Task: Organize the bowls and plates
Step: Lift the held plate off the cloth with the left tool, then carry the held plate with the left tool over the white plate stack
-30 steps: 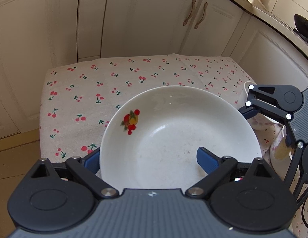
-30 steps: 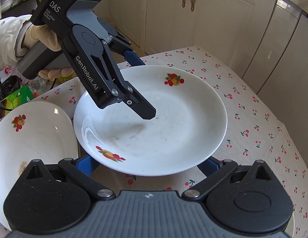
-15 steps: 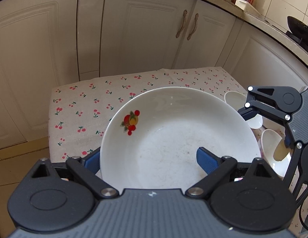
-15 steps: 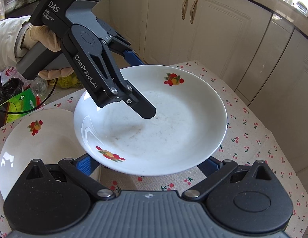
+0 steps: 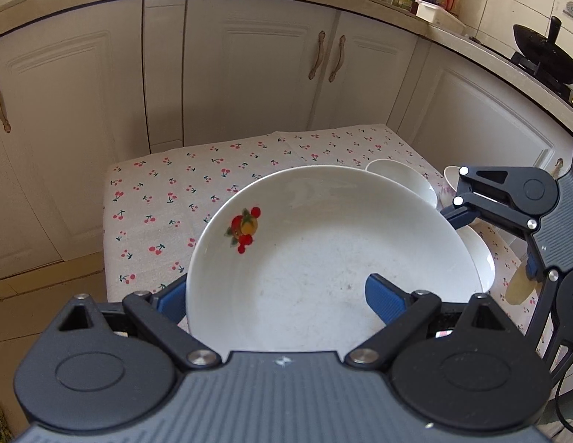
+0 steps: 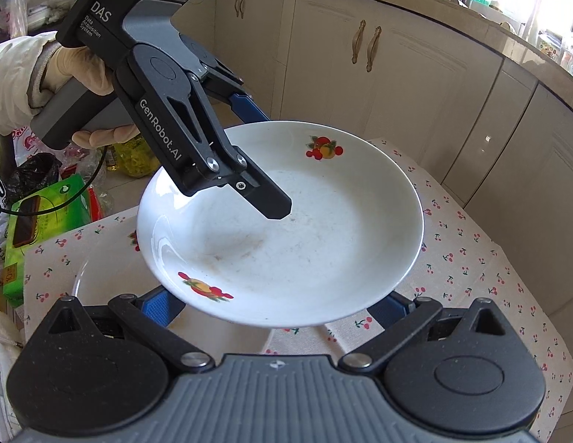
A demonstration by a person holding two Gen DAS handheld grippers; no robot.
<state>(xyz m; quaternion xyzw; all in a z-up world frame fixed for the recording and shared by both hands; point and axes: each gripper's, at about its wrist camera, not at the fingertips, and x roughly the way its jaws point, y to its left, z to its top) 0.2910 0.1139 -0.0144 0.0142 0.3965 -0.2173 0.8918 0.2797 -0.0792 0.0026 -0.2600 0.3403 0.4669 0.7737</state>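
A white deep plate [image 5: 323, 251] with red fruit decals hangs in the air above the cherry-print table [image 5: 168, 199]. My left gripper [image 5: 277, 291] is shut on its near rim, with one blue finger outside the rim and the other inside the dish. From the opposite side my right gripper [image 6: 273, 306] grips the same plate [image 6: 286, 243]; both its fingers reach under the rim and their pads are hidden. The left gripper [image 6: 260, 157], held by a gloved hand [image 6: 83, 70], shows in the right wrist view. A second fruit plate [image 6: 101, 277] lies on the table below.
White bowls [image 5: 401, 181] [image 5: 480, 258] stand on the table's right part, behind the right gripper [image 5: 493, 236]. Cream cabinets [image 5: 249, 66] close in the table's far sides. A green packet [image 6: 46, 214] and bags lie on the floor. A black wok [image 5: 545, 59] sits on the counter.
Both grippers have risen together with the plate between them. The table looks lower and smaller, and more of the cabinets and the counter has come into view.
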